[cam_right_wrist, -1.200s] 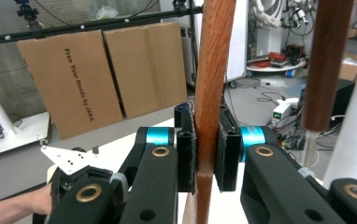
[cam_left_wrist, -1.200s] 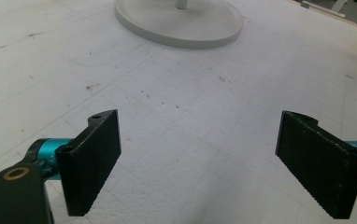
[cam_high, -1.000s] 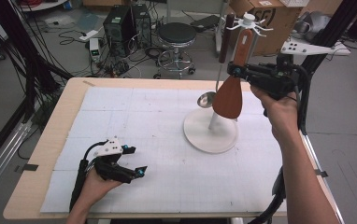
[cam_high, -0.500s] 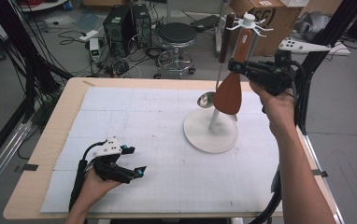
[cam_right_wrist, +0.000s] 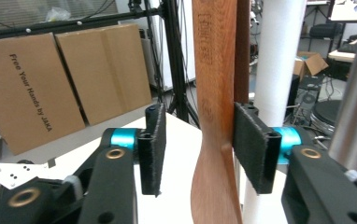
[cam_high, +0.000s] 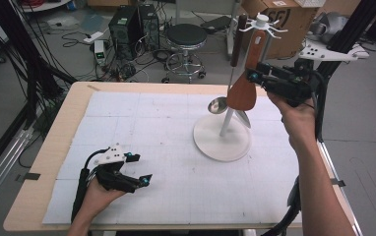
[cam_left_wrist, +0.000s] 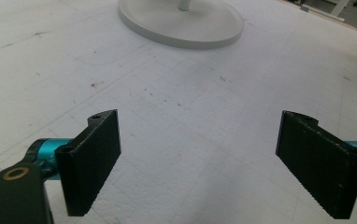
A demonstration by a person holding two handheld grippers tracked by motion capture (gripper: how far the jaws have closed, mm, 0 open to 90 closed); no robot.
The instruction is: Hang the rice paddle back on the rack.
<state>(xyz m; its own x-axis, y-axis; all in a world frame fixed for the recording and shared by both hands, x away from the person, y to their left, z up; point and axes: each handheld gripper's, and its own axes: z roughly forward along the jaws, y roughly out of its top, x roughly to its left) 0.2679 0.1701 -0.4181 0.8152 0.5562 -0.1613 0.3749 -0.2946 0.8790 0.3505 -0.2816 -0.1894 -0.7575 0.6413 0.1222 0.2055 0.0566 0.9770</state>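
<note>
A wooden spatula [cam_high: 242,91] hangs from the top hooks of a white stand [cam_high: 222,142] at the right of the table. A ladle [cam_high: 217,104] with a dark handle hangs beside it. My right gripper [cam_high: 251,76] is up at the spatula's handle. Its jaws have just been opening, and the spatula [cam_right_wrist: 214,93] stands between them with a clear gap to the left pad [cam_right_wrist: 152,149]. The stand's white pole [cam_right_wrist: 279,60] rises just behind. My left gripper [cam_high: 141,169] rests on the mat near the front left, open, with nothing between its jaws [cam_left_wrist: 197,158].
A white gridded mat [cam_high: 166,128] covers the wooden table. The stand's round base [cam_left_wrist: 181,23] lies ahead of the left gripper. Beyond the far edge stand a stool [cam_high: 186,37], computer cases [cam_high: 127,24] and cardboard boxes [cam_high: 289,19]. Dark frame posts rise at both sides.
The right gripper's jaws have spread apart at the spatula handle while the spatula stays hanging on the stand. The left hand and gripper have not moved.
</note>
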